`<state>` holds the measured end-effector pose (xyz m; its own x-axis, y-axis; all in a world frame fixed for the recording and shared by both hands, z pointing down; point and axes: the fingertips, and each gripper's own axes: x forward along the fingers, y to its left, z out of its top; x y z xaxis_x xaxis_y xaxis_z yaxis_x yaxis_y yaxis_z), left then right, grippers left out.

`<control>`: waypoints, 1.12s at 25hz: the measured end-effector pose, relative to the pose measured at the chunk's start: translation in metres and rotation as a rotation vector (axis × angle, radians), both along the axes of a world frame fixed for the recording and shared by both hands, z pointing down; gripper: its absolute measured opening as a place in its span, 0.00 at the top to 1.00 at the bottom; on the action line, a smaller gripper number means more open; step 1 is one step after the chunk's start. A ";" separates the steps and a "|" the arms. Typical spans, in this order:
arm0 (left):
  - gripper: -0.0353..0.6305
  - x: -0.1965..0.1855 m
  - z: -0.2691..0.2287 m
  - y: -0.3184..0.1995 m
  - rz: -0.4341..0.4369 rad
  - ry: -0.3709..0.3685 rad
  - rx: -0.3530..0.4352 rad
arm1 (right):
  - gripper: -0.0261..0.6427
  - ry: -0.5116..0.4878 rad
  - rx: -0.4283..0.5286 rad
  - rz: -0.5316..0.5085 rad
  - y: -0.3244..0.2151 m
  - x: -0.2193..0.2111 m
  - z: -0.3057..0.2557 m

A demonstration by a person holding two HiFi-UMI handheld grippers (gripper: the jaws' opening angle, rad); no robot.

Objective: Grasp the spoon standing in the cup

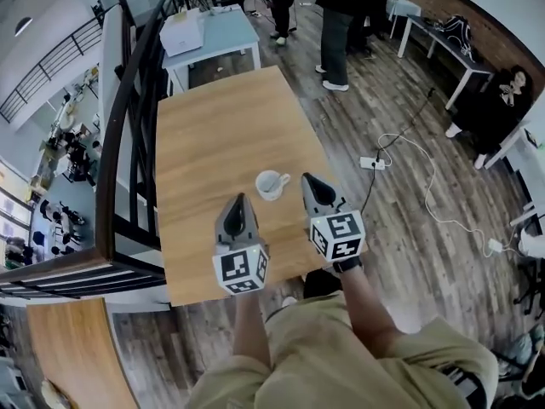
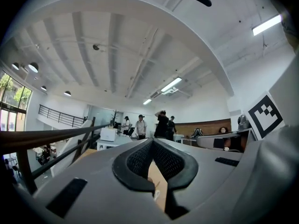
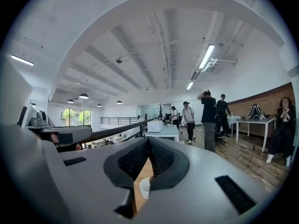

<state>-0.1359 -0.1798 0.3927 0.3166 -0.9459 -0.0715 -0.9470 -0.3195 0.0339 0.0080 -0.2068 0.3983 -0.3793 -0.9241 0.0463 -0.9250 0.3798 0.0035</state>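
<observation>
A white cup [image 1: 269,185] stands near the middle of the wooden table [image 1: 217,126]. The spoon [image 1: 283,177] in it leans toward the cup's right rim. My left gripper [image 1: 240,198] hovers just short of the cup on its near left, with the jaws shut and nothing in them. My right gripper [image 1: 306,177] sits to the right of the cup, close to the spoon's handle, also shut and holding nothing. In the right gripper view, the cup [image 3: 144,187] peeks through the gap below the closed jaw tips [image 3: 148,139]. The left gripper view shows closed tips [image 2: 153,140] and a sliver of the cup [image 2: 155,193].
A dark railing [image 1: 128,143] runs along the table's left side. A second table with a white box [image 1: 182,33] stands beyond the far end, with several people further back. A power strip [image 1: 372,162] and cables lie on the floor at the right.
</observation>
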 end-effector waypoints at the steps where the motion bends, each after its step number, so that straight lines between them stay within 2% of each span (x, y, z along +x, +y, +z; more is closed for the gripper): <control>1: 0.94 0.002 0.006 -0.009 0.008 -0.001 -0.011 | 0.94 0.001 -0.018 0.001 -0.009 0.001 0.008; 9: 0.94 0.017 0.033 -0.078 0.040 -0.026 -0.050 | 0.94 -0.014 -0.170 -0.042 -0.084 -0.006 0.073; 13: 0.94 0.014 0.047 -0.104 0.027 -0.016 -0.066 | 0.94 0.006 -0.243 -0.062 -0.111 -0.013 0.108; 20: 0.94 0.014 0.093 -0.137 0.023 -0.007 -0.164 | 0.94 0.024 -0.385 -0.070 -0.144 -0.014 0.171; 28: 0.94 0.017 0.139 -0.162 0.015 0.002 -0.246 | 0.92 -0.007 -0.490 -0.072 -0.173 -0.017 0.228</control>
